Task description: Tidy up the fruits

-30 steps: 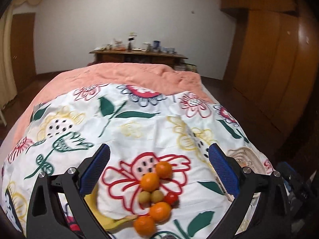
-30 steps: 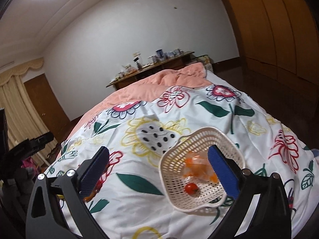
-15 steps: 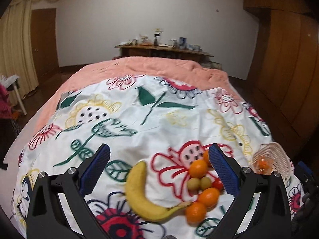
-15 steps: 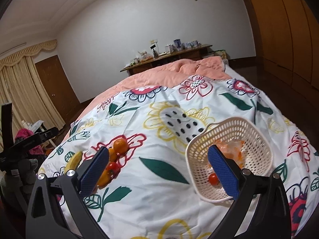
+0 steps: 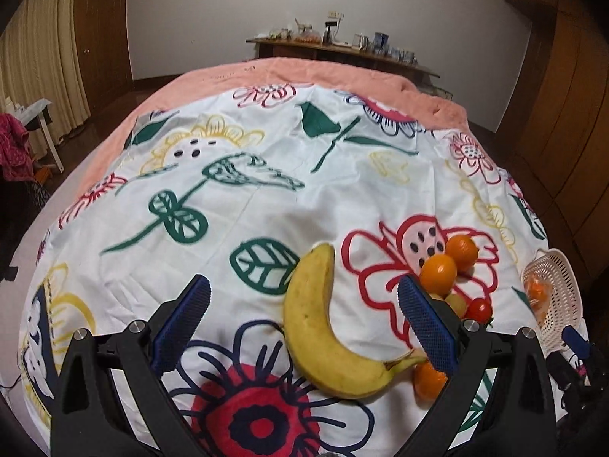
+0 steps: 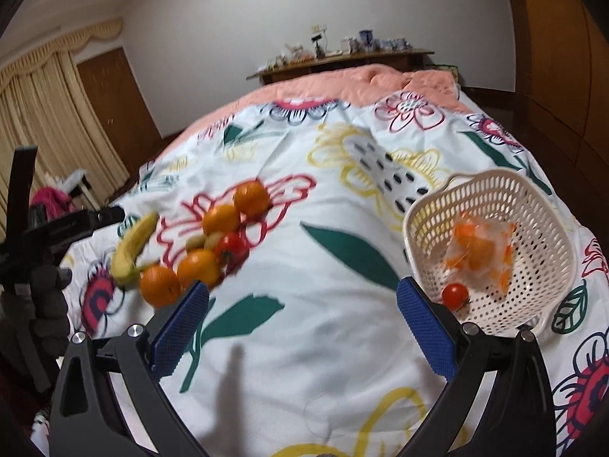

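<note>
We see a yellow banana (image 5: 319, 327) lying flat on the bed's floral cover, curved, its stem end touching an orange (image 5: 428, 381) at its 4 o'clock. Four oranges sit in a loose line with two small green fruits (image 6: 205, 242) and a red tomato (image 6: 230, 248) tucked between them, all touching or nearly so. Well apart, at the cluster's 3 o'clock, a white perforated basket (image 6: 548, 228) rests tilted, holding a second tomato (image 6: 455, 295) and a clear bag of orange fruit (image 6: 481, 255).
</note>
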`<state>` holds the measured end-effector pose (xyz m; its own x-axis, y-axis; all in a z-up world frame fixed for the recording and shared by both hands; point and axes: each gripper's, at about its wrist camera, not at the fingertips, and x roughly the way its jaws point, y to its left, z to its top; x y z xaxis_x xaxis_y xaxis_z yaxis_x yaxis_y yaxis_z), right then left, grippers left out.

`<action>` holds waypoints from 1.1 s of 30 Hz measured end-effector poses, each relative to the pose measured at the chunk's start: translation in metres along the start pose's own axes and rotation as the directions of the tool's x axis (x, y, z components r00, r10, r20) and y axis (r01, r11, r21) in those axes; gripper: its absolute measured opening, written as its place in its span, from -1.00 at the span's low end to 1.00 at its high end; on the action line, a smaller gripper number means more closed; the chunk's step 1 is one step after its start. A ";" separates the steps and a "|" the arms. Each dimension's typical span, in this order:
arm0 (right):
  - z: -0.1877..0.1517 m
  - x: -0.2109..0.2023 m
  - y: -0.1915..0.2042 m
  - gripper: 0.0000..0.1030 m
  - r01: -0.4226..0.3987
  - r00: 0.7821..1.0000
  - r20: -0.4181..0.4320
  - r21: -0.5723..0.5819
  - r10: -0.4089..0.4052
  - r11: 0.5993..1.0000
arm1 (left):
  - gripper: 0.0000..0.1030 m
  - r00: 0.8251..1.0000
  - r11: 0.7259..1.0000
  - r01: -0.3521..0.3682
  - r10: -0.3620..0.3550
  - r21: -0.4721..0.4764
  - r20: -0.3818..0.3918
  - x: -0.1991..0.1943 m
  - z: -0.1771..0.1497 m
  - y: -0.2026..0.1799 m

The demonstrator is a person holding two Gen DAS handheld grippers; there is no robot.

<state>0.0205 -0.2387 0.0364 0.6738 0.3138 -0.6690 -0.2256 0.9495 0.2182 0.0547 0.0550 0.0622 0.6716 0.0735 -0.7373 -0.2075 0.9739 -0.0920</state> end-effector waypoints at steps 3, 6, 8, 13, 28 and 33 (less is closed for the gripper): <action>-0.001 0.002 0.003 0.91 0.004 1.000 -0.012 -0.017 -0.004 1.000 | 0.80 1.000 1.000 0.001 -0.001 -0.001 -0.025 0.006 -0.005 0.000; -0.002 0.003 0.004 0.91 0.003 1.000 -0.022 -0.023 -0.004 1.000 | 0.69 0.999 1.000 0.010 -0.011 -0.010 -0.052 0.014 -0.009 0.001; -0.002 0.004 0.004 0.91 0.003 1.000 -0.026 -0.027 -0.004 1.000 | 0.62 0.997 1.000 0.010 -0.011 -0.018 -0.075 0.020 -0.012 0.002; -0.002 0.005 0.005 0.91 -0.002 1.000 -0.030 -0.029 0.001 1.000 | 0.53 0.996 0.999 0.005 -0.008 -0.034 -0.092 0.025 -0.016 0.004; -0.003 0.005 0.009 0.91 -0.078 0.996 -0.038 -0.035 0.077 0.996 | 0.24 0.997 0.999 -0.034 0.032 -0.023 -0.073 0.026 -0.018 0.004; -0.003 0.005 0.012 0.91 -0.093 0.995 -0.040 -0.043 0.091 0.995 | 0.22 0.995 0.997 -0.062 0.065 0.042 -0.075 0.025 -0.022 -0.008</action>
<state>0.0187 -0.2256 0.0335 0.6216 0.3984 -0.6744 -0.3174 0.9153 0.2481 0.0576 0.0440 0.0304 0.6016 0.1206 -0.7897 -0.2190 0.9756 -0.0178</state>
